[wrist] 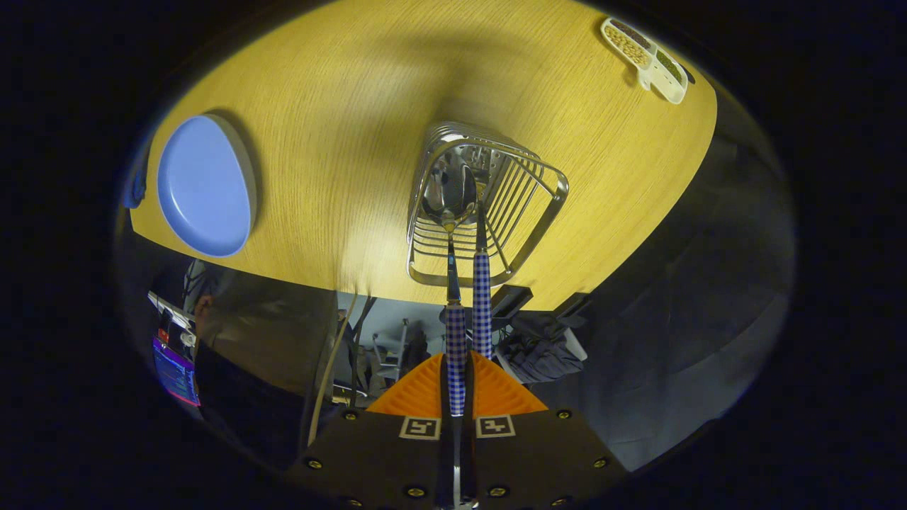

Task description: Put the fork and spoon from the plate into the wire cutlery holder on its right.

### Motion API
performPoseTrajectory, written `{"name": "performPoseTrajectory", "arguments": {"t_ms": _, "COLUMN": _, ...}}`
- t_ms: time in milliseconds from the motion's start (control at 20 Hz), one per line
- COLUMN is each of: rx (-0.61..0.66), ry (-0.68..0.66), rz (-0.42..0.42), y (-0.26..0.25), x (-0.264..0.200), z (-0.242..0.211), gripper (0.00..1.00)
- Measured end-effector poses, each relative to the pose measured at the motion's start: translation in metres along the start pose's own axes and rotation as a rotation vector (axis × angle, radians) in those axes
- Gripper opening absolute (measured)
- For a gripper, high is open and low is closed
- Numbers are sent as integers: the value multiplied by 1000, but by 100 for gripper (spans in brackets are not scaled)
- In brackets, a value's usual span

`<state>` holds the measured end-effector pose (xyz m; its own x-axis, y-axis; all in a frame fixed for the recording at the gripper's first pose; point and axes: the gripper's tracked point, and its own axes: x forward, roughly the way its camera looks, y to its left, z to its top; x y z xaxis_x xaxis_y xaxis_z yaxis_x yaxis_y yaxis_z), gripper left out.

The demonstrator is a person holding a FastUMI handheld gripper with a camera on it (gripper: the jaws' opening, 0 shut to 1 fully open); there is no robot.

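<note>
the tongs (457, 386) are pressed together on the checked handle of the spoon (451, 195), both fingers (418, 393) pinching it low on the handle. the spoon runs straight ahead from the fingers, its bowl inside the wire cutlery holder (545, 205) that stands on the wooden surface (340, 106). just beside it, on its right, the fork (482, 283) with the same checked handle leans in the holder, handle end poking out toward the tongs; its tines are hard to make out among the wires. the blue plate (205, 184) lies well apart to the left of the holder, bare. a small white tray (645, 57) with compartments sits far beyond the holder near the surface's edge.
</note>
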<state>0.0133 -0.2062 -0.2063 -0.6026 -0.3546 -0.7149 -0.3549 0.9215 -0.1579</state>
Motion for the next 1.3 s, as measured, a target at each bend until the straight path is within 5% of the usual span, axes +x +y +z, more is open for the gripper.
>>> {"name": "performPoseTrajectory", "arguments": {"t_ms": 800, "rx": 28, "ry": -123, "rz": -23, "y": -12, "x": -13, "z": 11, "gripper": 14}}
{"name": "performPoseTrajectory", "arguments": {"t_ms": 1050, "rx": 65, "ry": -311, "rz": 16, "y": -3, "x": -27, "z": 5, "gripper": 14}}
{"name": "performPoseTrajectory", "arguments": {"t_ms": 1300, "rx": 126, "ry": -652, "rz": 56, "y": 15, "x": -55, "z": -2, "gripper": 14}}
